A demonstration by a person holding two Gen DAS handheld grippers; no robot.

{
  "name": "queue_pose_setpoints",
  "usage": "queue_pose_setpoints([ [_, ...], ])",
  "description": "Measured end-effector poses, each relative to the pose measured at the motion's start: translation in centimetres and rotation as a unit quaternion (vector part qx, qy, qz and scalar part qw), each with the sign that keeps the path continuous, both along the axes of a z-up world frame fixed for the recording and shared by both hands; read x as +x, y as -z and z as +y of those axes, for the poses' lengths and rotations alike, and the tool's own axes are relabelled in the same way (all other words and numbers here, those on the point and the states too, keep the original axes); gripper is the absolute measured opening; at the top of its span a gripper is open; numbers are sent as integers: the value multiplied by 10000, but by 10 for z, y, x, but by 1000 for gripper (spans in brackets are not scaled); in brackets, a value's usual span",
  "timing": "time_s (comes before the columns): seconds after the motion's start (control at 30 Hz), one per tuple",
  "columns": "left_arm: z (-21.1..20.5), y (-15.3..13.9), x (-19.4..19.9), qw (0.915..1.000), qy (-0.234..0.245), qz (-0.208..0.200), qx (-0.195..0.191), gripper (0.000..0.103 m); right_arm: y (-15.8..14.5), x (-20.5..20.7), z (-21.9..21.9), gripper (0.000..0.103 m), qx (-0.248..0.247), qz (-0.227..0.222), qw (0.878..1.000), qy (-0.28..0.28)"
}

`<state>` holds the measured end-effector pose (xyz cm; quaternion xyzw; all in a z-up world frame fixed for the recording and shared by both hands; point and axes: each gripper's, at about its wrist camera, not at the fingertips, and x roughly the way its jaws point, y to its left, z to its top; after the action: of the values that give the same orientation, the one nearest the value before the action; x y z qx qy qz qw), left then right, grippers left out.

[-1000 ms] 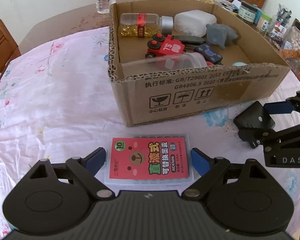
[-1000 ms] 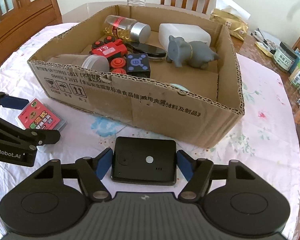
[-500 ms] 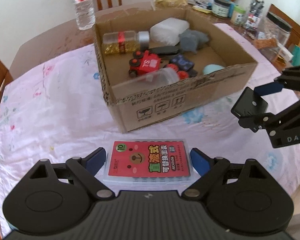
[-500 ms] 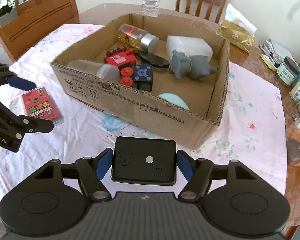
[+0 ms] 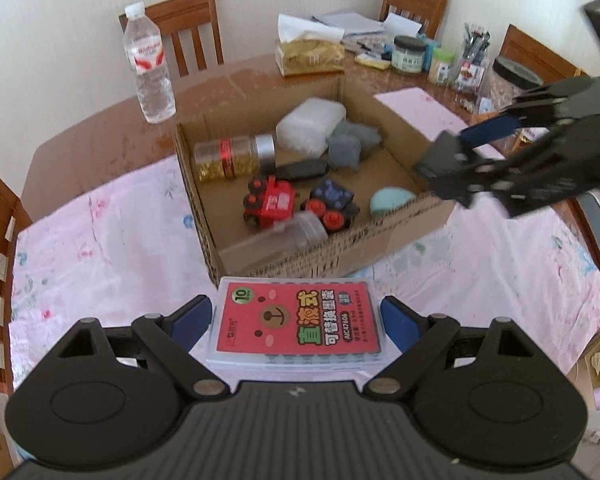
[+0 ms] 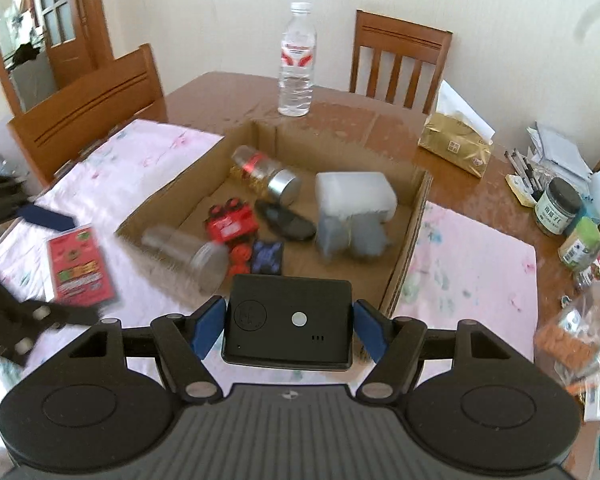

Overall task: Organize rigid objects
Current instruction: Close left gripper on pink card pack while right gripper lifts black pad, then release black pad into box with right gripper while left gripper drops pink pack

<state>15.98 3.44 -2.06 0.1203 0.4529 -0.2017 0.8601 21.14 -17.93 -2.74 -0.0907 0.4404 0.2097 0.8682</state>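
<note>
Both tools loaded, carrying items toward the cardboard box.

Left wrist view: left tool [image 5: 296, 318] clamped on a red-labelled plastic case [image 5: 298, 322] by its long sides, held in the air just short of the box [image 5: 204, 204] near wall; case looks light, stiff, slick, so side grip should suit it. Box holds a pill bottle [image 5: 230, 157], toy train [image 5: 274, 204], white tub [image 5: 310, 126]. Right wrist view: right tool [image 6: 287, 324] clenched on a flat black device [image 6: 287, 320], over the box's near edge; rigid, smooth, probably light, gripped across its short sides. Surface [image 6: 220, 92] is brown wood, pink floral cloth [image 6: 472, 248] under box, water bottle [image 6: 296, 64] at far edge, jars at right edge, wooden chairs around.
</note>
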Motion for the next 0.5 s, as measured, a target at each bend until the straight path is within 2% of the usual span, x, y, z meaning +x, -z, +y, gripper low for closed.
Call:
queue_pose_setpoints([
  [0.2,-5,-8,7,9999,-63,-141,-21,90,33,41,7,74,-130,262,9994,179],
  [0.3,-6,-10,13,9997,-110,-194,-27,90,42,54,10,75,-139,243,9992,293],
  [0.33,-7,-11,16,9997,-125,-211,-27,90,44,59,10,76,-116,256,9991,310],
  [0.43,-8,-13,24,9995,-169,-279,-1,90,42,62,11,93,-117,130,9989,428],
  [0.5,-9,-15,31,9992,-204,-334,6,90,36,58,9,96,-123,68,9988,463],
])
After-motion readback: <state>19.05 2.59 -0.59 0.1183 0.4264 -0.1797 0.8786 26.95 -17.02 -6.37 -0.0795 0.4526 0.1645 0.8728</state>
